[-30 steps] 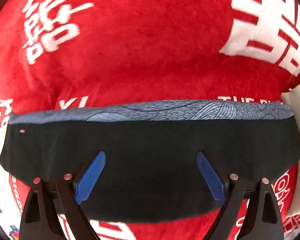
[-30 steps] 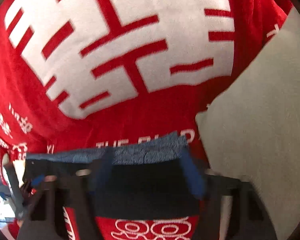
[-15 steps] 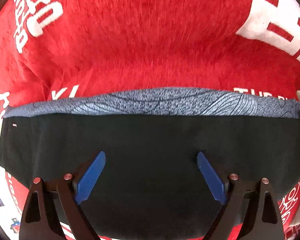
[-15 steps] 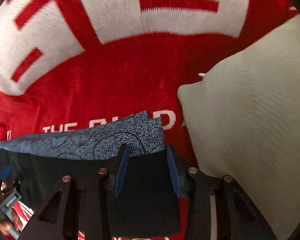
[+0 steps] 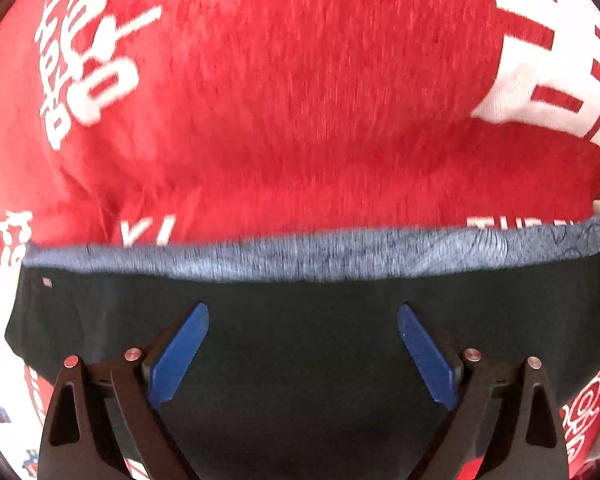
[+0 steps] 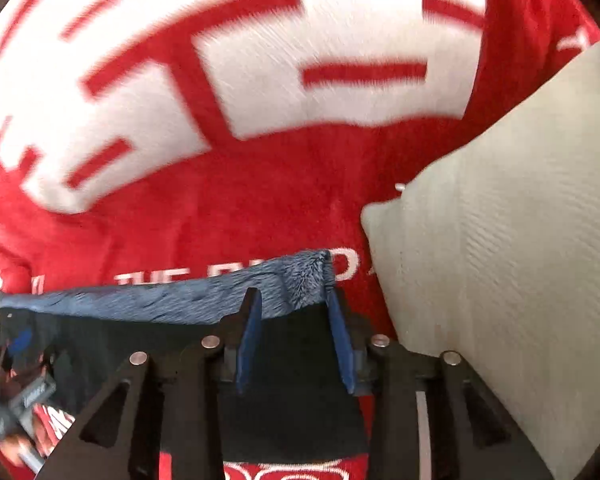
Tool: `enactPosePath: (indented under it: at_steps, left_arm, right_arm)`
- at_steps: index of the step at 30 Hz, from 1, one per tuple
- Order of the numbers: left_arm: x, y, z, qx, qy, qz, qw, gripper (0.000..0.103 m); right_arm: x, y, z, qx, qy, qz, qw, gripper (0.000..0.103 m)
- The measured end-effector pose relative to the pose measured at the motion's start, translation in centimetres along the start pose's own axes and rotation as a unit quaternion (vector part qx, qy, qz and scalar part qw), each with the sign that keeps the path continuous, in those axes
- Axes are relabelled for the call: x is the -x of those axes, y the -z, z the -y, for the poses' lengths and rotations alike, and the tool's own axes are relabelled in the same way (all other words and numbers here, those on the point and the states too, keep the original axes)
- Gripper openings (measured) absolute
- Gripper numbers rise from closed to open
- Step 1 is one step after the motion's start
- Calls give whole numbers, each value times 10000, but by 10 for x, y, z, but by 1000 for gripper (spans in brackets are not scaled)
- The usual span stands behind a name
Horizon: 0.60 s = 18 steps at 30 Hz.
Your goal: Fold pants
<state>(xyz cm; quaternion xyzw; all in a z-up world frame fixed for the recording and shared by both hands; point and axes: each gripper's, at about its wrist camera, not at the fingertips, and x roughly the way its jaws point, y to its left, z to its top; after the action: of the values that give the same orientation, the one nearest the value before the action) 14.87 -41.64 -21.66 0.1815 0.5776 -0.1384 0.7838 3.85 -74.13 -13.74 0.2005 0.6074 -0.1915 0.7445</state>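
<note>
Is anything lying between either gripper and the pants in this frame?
Nothing visible. The left gripper hangs open directly over the black pants. The right gripper, jaws just closing, straddles their right end; the grey cushion sits beside it, not in the way.

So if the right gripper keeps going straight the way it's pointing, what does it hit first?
Most likely the black pants, near their right end, by the blue patterned band. The right gripper is open over them; depth is unclear.

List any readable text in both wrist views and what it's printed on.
"THE" then a partly hidden word: red blanket, right wrist view, just above the pants.
"XI" or similar: same blanket, left wrist view; partly covered, uncertain.
Large white characters on blanket: blurred, unreadable.
Small tag on pants: too small.
</note>
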Motion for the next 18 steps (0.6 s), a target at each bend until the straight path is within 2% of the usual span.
enactPosePath:
  at_steps: [2, 4, 5, 7, 8, 10, 14, 18]
  left_arm:
    - [-14, -8, -2, 46, -147, -110, 9998, 96]
    - [-36, -16, -10, 253, -203, -222, 9992, 99]
    - [-44, -20, -16, 420, -180, -245, 9987, 103]
    - [-53, -29, -37, 915, -170, -316, 9952, 103]
    - [-57, -33, -48, 1070, -244, -416, 9931, 103]
    - [-54, -35, -66, 1221, -356, -418, 9910, 103]
    - [-33, -24, -102, 1067, -606, -279, 9920, 103]
    - [-25, -1, -143, 934, -948, -293, 9907, 103]
  right_arm:
    - [2, 14, -4, 95, -179, -59, 9998, 38]
    - [-14, 26, -11, 187, -221, -350, 9990, 40]
    - [-21, 30, -12, 204, -159, -448, 9987, 43]
    - [-40, 39, -11, 228, -81, -608, 9979, 44]
    - [-40, 40, -11, 293, -95, -421, 9986, 52]
    - [-38, 41, -13, 410, -244, -368, 9982, 63]
    - [-28, 44, -17, 443, -102, -392, 9982, 64]
    - [-12, 56, -30, 236, -211, -231, 9992, 68]
